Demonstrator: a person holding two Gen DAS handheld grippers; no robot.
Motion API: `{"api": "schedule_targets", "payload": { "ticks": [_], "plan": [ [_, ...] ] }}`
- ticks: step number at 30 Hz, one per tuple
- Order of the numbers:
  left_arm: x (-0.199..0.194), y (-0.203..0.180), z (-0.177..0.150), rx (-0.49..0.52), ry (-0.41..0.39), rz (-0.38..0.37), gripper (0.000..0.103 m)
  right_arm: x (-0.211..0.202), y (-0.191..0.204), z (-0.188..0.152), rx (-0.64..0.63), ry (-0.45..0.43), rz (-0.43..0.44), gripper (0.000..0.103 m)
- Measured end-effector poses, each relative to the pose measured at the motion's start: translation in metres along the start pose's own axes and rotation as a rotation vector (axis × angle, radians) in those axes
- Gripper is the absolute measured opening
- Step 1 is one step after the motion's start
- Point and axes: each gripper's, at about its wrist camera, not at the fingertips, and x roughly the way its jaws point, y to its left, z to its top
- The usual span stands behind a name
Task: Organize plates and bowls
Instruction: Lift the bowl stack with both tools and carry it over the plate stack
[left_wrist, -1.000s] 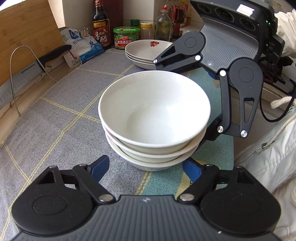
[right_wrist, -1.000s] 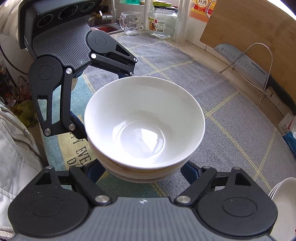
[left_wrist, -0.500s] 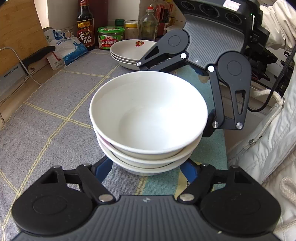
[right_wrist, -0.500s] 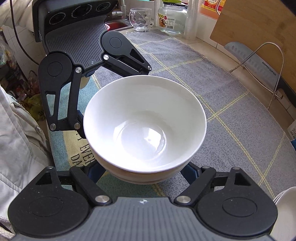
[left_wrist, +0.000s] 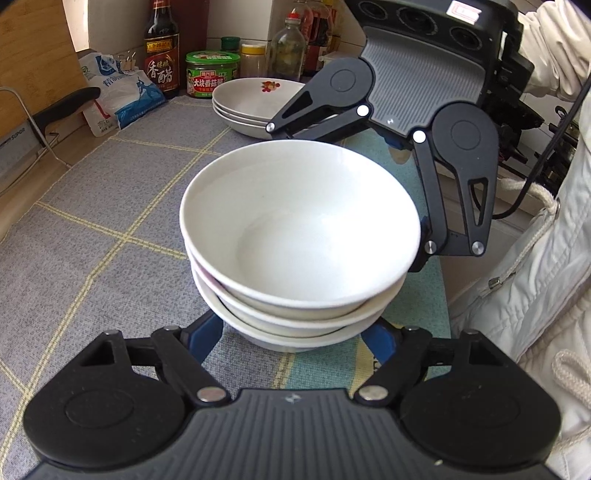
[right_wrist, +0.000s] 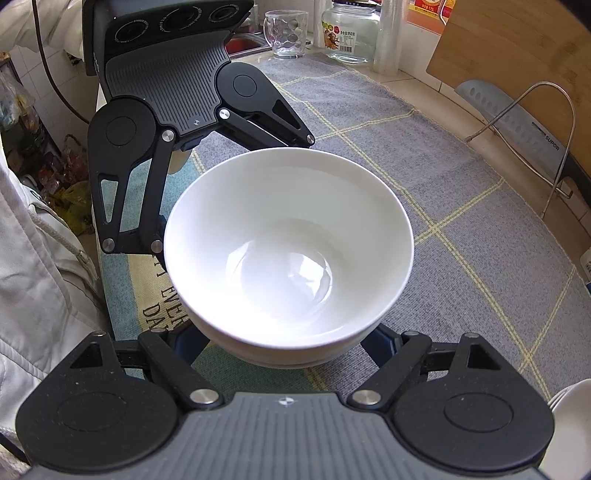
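Three white bowls sit nested in a stack (left_wrist: 299, 236) (right_wrist: 288, 251) on the grey checked mat (left_wrist: 110, 206). My left gripper (left_wrist: 291, 334) straddles the lowest bowl, its blue fingers (left_wrist: 205, 334) tucked under the rims against that bowl. Its jaws are opening slightly with the stack between them. From the opposite side my right gripper (right_wrist: 284, 343) holds the same stack low down, and its blue fingers (right_wrist: 380, 341) are against the bottom bowl. All fingertips are hidden under the bowls. A pile of white plates (left_wrist: 255, 103) stands further back.
Sauce bottles (left_wrist: 161, 48), a green-lidded jar (left_wrist: 210, 75) and a salt bag (left_wrist: 122, 96) line the wall. A cleaver (right_wrist: 517, 122) rests in a wire rack before a wooden board (right_wrist: 517, 48). A glass mug (right_wrist: 286, 33) and a jar (right_wrist: 351, 31) stand near the sink. A person's white jacket (left_wrist: 535, 288) is at the counter edge.
The left gripper's blue fingers have drawn in from either side onto the bottom bowl, and that view has tilted a little. The bowl stack and the right gripper stay where they were.
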Motion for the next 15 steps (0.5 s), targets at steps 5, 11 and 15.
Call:
{"api": "schedule_targets", "payload": {
  "ticks": [5, 11, 15],
  "plan": [
    [0.0005, -0.0004, 0.0003, 0.004, 0.003, -0.004, 0.082, 0.0009, -0.0001, 0.0005, -0.001, 0.005, -0.001, 0.090],
    [0.0015, -0.0010, 0.0014, 0.007, 0.006, -0.003, 0.081, 0.0018, 0.0003, -0.0003, 0.005, 0.008, -0.004, 0.090],
    [0.0019, -0.0018, 0.0012, 0.004, 0.005, 0.000, 0.081, 0.0022, 0.0009, -0.0004, 0.008, 0.009, -0.008, 0.090]
  ]
}}
